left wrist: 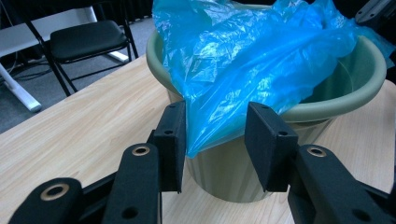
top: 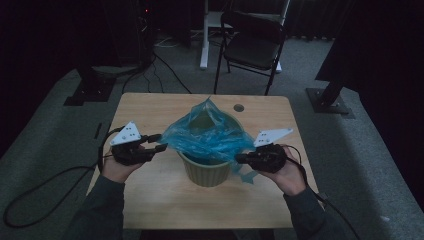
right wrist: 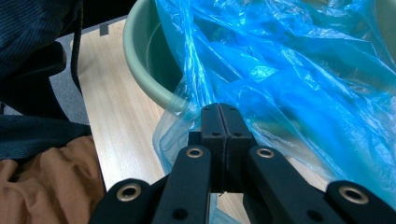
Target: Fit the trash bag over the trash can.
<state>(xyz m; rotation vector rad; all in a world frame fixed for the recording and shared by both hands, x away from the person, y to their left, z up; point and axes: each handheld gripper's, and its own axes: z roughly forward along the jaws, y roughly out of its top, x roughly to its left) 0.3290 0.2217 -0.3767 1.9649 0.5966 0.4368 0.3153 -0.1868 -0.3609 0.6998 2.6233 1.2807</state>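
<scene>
Here your right gripper (right wrist: 223, 116) has its fingers clenched on the crinkled blue plastic bag (top: 207, 135) draped over the green ribbed bucket (top: 206, 171) mid-worktop; your left gripper (left wrist: 215, 135) fingers stand released around its corner.

Dim recording lab: black curtains (top: 45, 35), stand bases (top: 330, 102), floor cables (top: 165, 70)

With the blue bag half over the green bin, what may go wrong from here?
1. The left gripper is open, so the thin blue plastic bag may slip off the round green plastic bin's rim on that side.
2. The right gripper pinches the film; a hard pull may tear it or tip the bin.
</scene>
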